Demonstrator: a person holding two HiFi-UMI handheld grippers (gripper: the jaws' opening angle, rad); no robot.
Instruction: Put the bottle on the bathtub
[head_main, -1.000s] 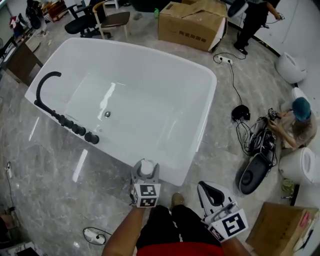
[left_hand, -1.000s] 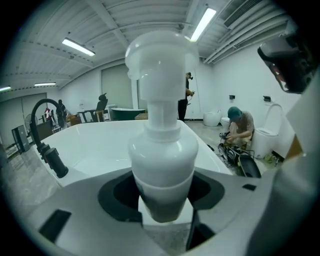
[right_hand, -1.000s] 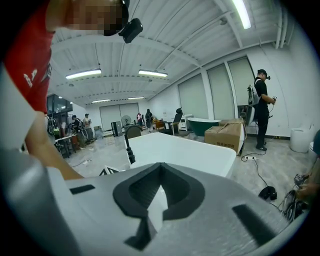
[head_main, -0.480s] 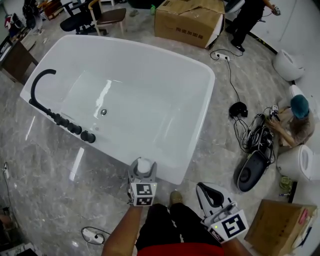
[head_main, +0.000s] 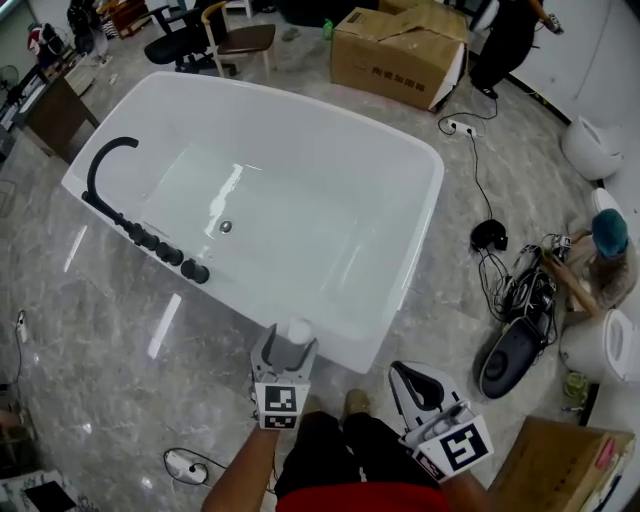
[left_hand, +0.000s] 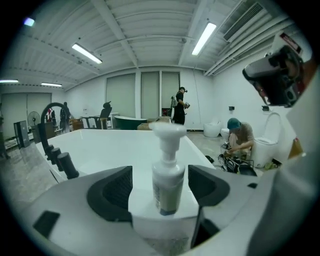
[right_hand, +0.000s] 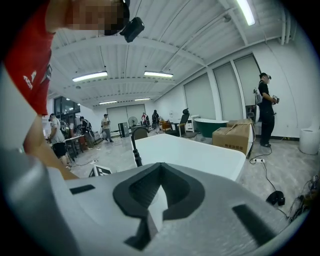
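Note:
A white pump bottle (head_main: 298, 332) (left_hand: 167, 172) stands upright on the near rim of the white bathtub (head_main: 400, 300), close to its near right corner. My left gripper (head_main: 288, 345) (left_hand: 160, 187) is open around it, and its dark pads (left_hand: 111, 191) stand a little off the bottle on both sides. My right gripper (head_main: 410, 372) (right_hand: 159, 175) hangs lower right, beside my leg, shut with nothing in it. A black faucet (head_main: 108, 160) and a row of knobs (head_main: 165, 252) sit on the tub's left rim.
A cardboard box (head_main: 400, 50) and chairs (head_main: 235, 40) stand beyond the tub. At the right a seated person (head_main: 600, 255) works among cables (head_main: 520, 290), with white toilets (head_main: 592, 145) nearby. Another box (head_main: 560, 465) lies at lower right. The floor is grey marble.
The left gripper has drawn back slightly toward me, so the bottle now sits at its jaw tips. The view has shifted a little; the right gripper has hardly moved.

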